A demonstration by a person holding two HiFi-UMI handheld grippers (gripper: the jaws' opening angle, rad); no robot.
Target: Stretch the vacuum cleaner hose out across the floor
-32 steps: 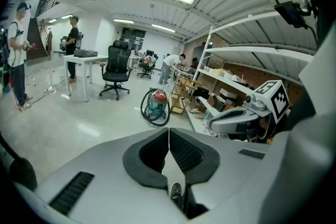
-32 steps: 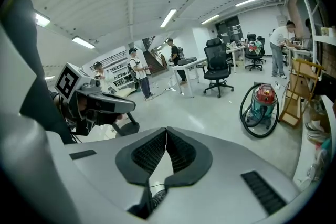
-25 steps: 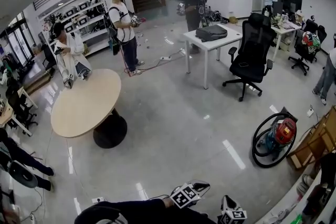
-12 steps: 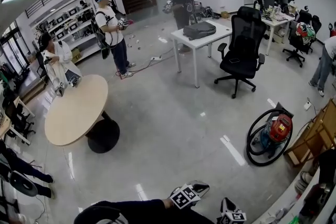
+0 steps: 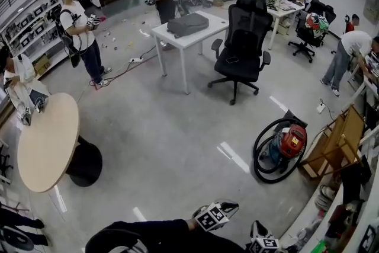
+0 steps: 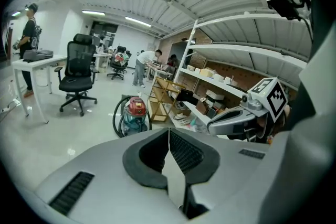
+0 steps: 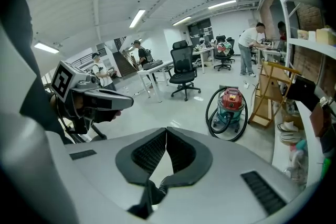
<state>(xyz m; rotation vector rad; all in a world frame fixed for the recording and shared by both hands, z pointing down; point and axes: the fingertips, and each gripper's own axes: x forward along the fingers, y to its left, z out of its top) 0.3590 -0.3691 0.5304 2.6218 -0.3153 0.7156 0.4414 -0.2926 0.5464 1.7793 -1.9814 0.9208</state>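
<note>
Left gripper (image 6: pixel 168 132), right gripper (image 7: pixel 166 131) — jaws clenched, empty — well apart from the coiled hose (image 5: pixel 256 154).

Your left grey two-jaw gripper with its black-and-white marker cube (image 5: pixel 224 211) sits at the bottom centre of the head view, at the end of your black-sleeved left arm (image 5: pixel 148 233). Your right grey gripper (image 5: pixel 259 235) is just beside it, lower right. Both have their jaws pressed together, empty.

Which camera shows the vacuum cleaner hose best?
Right gripper view: the whole hose loops around the vacuum cleaner, unobstructed. Head view shows it from above; left gripper view hides its bottom behind the tool.
</note>
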